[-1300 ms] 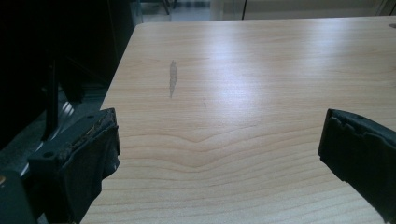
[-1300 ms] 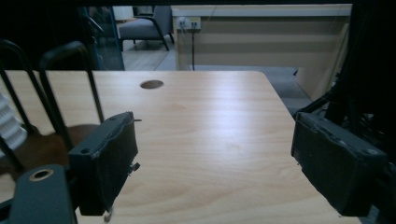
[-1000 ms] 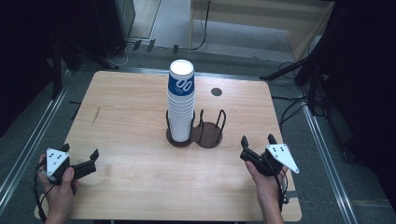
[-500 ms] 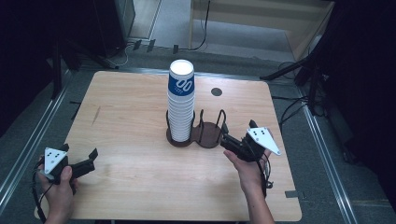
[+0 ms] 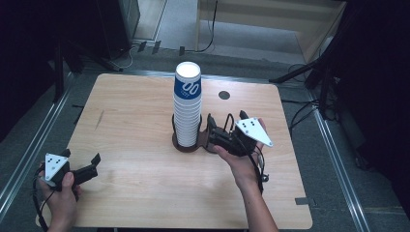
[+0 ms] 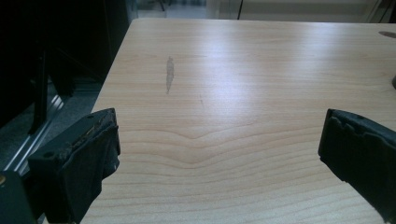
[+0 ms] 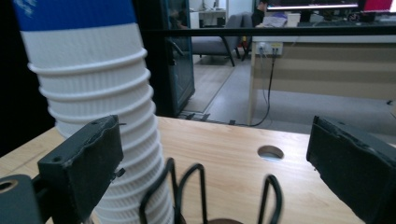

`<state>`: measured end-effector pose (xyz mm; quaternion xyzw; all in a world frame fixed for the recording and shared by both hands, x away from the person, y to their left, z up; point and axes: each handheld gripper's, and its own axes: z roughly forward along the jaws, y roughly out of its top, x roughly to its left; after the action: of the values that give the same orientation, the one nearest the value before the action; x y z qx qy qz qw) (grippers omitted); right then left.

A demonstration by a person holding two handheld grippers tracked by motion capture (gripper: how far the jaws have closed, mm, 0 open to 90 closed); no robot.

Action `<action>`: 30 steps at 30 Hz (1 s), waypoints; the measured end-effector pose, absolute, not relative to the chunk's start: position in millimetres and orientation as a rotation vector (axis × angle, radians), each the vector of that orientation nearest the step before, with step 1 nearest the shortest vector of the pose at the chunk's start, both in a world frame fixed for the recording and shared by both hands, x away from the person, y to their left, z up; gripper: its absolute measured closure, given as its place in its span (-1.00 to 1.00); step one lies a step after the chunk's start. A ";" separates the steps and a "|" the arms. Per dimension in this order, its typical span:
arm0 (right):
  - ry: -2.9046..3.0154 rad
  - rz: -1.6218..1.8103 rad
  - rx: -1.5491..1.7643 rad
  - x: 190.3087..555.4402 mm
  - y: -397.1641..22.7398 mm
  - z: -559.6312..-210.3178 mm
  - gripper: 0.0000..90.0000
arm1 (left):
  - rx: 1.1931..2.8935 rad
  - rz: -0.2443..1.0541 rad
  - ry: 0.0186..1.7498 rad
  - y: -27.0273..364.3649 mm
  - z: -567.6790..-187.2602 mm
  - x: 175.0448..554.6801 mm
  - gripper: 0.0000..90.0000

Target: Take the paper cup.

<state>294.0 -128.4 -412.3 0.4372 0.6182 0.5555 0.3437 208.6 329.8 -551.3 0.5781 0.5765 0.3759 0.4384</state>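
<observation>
Cup stack (image 5: 187,107) shows white "00" on its blue band.

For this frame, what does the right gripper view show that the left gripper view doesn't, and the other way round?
Right gripper view alone: the stack of paper cups with its blue band, the black wire holder beside it, a round hole in the tabletop and an office behind. Left gripper view alone: a grey smudge on bare wood and the table's left edge. Both: the light wooden table, and each gripper's two black fingers standing apart with nothing between them.

wooden table (image 5: 145,193), round grommet hole (image 5: 224,95), grey floor (image 5: 338,159)
</observation>
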 end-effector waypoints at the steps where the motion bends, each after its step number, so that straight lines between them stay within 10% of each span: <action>1: 1.610 1.452 1.126 295.0 -123.8 -410.8 -0.92 | 1.439 0.938 1.434 329.5 -551.2 208.5 -1.00; 30: 1.658 1.480 1.075 321.4 -46.3 -385.2 -0.88 | 1.445 1.037 1.544 326.3 -550.7 214.9 -1.00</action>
<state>321.4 -46.3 -385.2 0.4109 0.6341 0.5659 0.3300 214.9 326.3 -550.7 0.5665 0.6057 0.4068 0.3831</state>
